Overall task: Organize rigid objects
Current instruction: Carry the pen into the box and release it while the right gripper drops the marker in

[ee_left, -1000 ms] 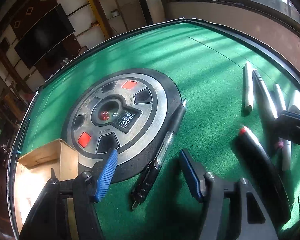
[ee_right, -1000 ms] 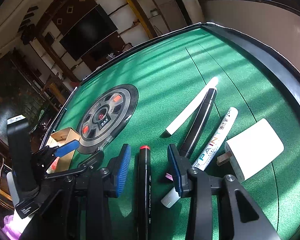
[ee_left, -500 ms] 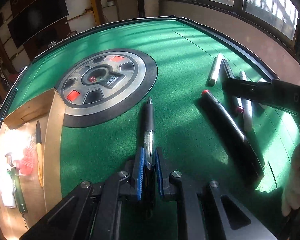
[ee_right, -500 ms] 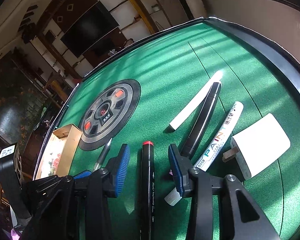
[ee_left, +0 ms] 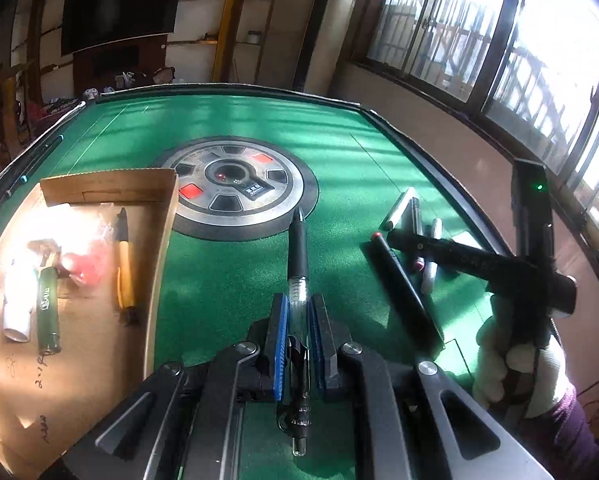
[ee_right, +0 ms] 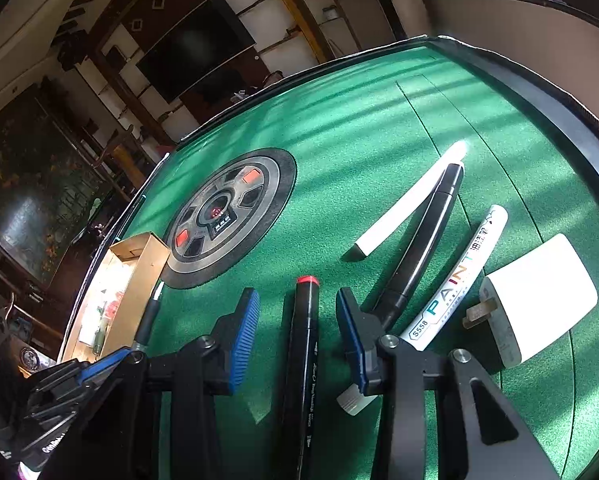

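Observation:
My left gripper (ee_left: pixel 298 320) is shut on a black click pen (ee_left: pixel 298 256) and holds it above the green felt, pointing toward the table's centre dial; the pen also shows in the right wrist view (ee_right: pixel 147 316). A cardboard box (ee_left: pixel 161 240) to its left holds a yellow pen (ee_left: pixel 125 264), a green tube (ee_left: pixel 47 308) and a white tube. My right gripper (ee_right: pixel 297 328) is open, its jaws on either side of a black marker with a red end (ee_right: pixel 305 344) lying on the felt.
Right of the black marker lie a white stick (ee_right: pixel 411 200), a black pen (ee_right: pixel 427 236), a white PAINT marker (ee_right: pixel 455 280) and a white plug adapter (ee_right: pixel 539 300). The round centre dial (ee_left: pixel 235 188) sits mid-table. The table has a raised black rim (ee_right: pixel 547 96).
My left gripper closed on the black click pen and lifted it, turning toward the cardboard box. My right gripper stayed open over the red-ended black marker.

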Demonstrator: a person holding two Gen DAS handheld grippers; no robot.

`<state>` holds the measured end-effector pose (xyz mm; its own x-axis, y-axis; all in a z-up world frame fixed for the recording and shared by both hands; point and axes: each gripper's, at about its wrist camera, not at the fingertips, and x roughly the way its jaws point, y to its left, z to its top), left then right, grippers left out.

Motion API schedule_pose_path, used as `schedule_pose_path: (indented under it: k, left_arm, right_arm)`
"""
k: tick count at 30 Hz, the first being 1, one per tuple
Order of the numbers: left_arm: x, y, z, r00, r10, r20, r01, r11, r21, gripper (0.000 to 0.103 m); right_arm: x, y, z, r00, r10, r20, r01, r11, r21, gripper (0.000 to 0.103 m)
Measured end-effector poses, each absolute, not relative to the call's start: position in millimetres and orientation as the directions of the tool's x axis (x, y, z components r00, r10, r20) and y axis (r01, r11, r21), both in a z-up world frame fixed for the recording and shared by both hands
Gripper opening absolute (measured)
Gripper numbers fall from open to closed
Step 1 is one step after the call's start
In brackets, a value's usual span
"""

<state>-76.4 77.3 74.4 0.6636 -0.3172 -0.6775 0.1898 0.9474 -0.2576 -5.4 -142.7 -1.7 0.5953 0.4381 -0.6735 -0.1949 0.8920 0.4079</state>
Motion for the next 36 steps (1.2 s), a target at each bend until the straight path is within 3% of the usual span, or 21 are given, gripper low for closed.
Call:
schedule_pose_path:
  k: [4, 10, 11, 12, 13, 16, 24, 31, 36]
  left_arm:
    - [-119.1, 118.8, 101.2, 0.727, -0.332, -0.602, 0.175, 0.936, -0.305, 0.010]
    - [-154.5, 175.6, 110.8, 0.784, -0.244, -0.571, 0.087, 0.954, -0.288, 0.010]
    - [-157.8, 184.0, 109.1, 0.790, -0.231, -0.569, 0.069, 0.954, -0.292, 0.010]
    - [-160.0, 192.4, 106.7, 0.794, -0.220, -0.567, 0.049, 0.953, -0.300, 0.010]
    - [-161.1, 202.6, 104.0, 0.796, -0.210, -0.568, 0.029, 0.950, -0.311, 0.010]
    - [-160.9, 228.7, 91.6, 0.786, -0.201, -0.585, -0.028, 0.933, -0.358, 0.010]
    - [-126.5, 240.5, 57.6, 0.701, -0.244, -0.670, -0.088, 0.903, -0.421, 0.010]
    - [-75.5, 227.6, 31.0, 0.590, -0.250, -0.768, -0.144, 0.903, -0.405, 0.010]
    - [-58.6, 228.4, 15.7, 0.547, -0.215, -0.809, -0.202, 0.904, -0.377, 0.010]
  right_arm:
    - [-16.4, -127.1, 3.0, 0.600, 0.386, -0.701, -0.212, 0.921, 0.326, 0.039]
    - [-29.9, -101.5, -10.1, 0.580, 0.184, -0.793, -0.177, 0.979, 0.098, 0.036]
    - [-30.8, -99.9, -10.1, 0.585, 0.160, -0.795, -0.169, 0.983, 0.074, 0.032]
    - [-30.2, -98.7, -10.3, 0.582, 0.142, -0.801, -0.159, 0.985, 0.059, 0.016]
    - [-29.1, -98.5, -10.1, 0.575, 0.138, -0.806, -0.155, 0.986, 0.059, 0.014]
    - [-31.8, -102.7, -4.9, 0.567, 0.177, -0.804, -0.145, 0.983, 0.115, 0.014]
    - [-56.9, -75.4, 36.3, 0.515, 0.448, -0.731, -0.255, 0.894, 0.369, 0.014]
    - [-60.5, 0.6, 50.3, 0.384, 0.590, -0.710, -0.356, 0.804, 0.475, 0.014]
    - [-53.4, 54.8, 45.0, 0.327, 0.608, -0.724, -0.371, 0.787, 0.493, 0.014]
